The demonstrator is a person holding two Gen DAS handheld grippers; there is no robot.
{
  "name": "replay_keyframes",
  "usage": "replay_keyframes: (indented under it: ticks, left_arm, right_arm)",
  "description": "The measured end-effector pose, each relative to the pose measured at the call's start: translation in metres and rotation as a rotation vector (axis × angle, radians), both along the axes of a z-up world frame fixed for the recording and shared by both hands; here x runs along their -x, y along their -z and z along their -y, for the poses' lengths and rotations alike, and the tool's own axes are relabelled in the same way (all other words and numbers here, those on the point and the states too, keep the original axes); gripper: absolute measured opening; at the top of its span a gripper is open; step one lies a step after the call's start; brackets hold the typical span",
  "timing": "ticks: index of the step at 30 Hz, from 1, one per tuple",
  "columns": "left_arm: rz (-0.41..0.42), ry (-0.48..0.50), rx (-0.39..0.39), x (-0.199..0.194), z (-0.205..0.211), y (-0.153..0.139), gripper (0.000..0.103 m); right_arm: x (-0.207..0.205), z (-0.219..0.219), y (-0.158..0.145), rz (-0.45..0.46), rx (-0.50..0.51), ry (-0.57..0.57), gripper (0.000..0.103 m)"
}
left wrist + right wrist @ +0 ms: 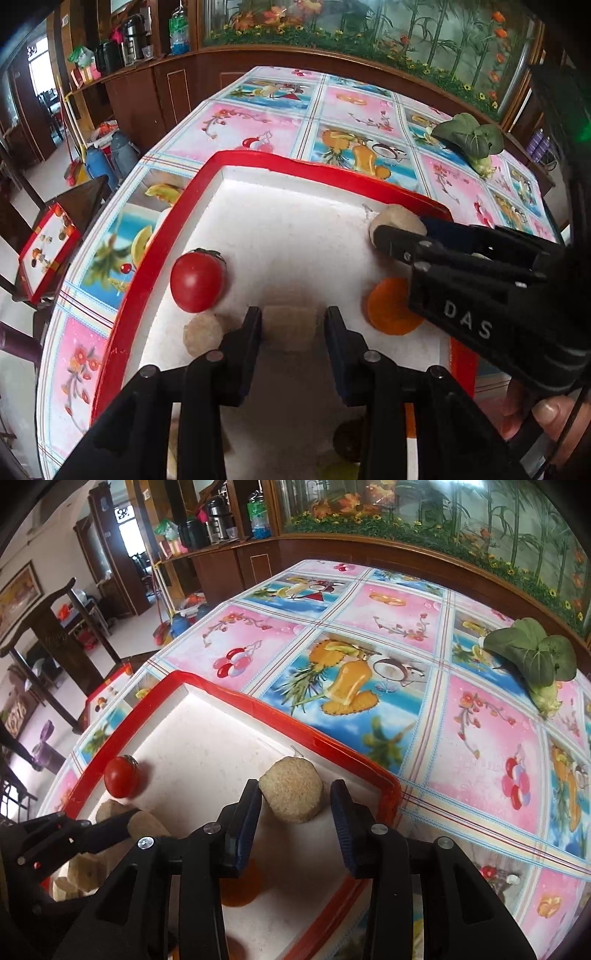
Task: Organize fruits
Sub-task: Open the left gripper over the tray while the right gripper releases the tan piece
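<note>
I hold two grippers over the white tray (280, 162) with the red rim, and most of the sorting seems still before me. My left gripper (293, 325) has its jaws released, standing on both sides of a pale beige block (290, 326) at 6 o'clock of the tray, not yet pressing it. My right gripper (294, 803) is also released, its jaws on either side of a round beige piece (291, 789) near the tray's rim at 3 o'clock; the left finger looks to touch it, but I cannot be sure. The tomato (197, 280) lies at 9 o'clock beside the left rim, another beige round (203, 332) just below it, and the orange carrot slice (391, 306) at 4 o'clock, partly under my right tool. The leafy green (535, 661) rests alone on the table (480, 738), well apart at 2 o'clock. The middle of the tray is free, so there is room to slide inward; the raised rim is close behind the round piece, and my two tools are near each other.
</note>
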State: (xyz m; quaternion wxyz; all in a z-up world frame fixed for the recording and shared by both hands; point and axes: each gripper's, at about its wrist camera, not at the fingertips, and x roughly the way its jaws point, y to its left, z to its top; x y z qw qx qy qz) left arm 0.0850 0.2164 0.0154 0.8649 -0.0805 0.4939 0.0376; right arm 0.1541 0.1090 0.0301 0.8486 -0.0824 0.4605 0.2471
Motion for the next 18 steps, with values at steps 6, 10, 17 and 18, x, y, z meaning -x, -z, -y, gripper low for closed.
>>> replay_keyframes:
  ticks: [6,10,17,18]
  left_arm:
    - [0.004,-0.025,0.018,0.006,-0.003,-0.002,0.066]
    - [-0.008,-0.047,0.015,0.013,-0.003,-0.008,0.073]
    - [0.024,-0.099,-0.101,0.054,0.002,-0.034,0.085]
    - [0.023,-0.113,-0.122,0.061,0.002,-0.038,0.088]
  right_arm:
    - [0.016,0.008,-0.010,0.031,0.044,0.017,0.041]
    - [0.028,0.015,-0.021,0.034,0.040,0.031,0.041]
    - [0.073,0.035,-0.047,0.009,-0.019,0.033,0.046]
    - [0.085,0.040,-0.052,0.014,-0.030,0.023,0.047]
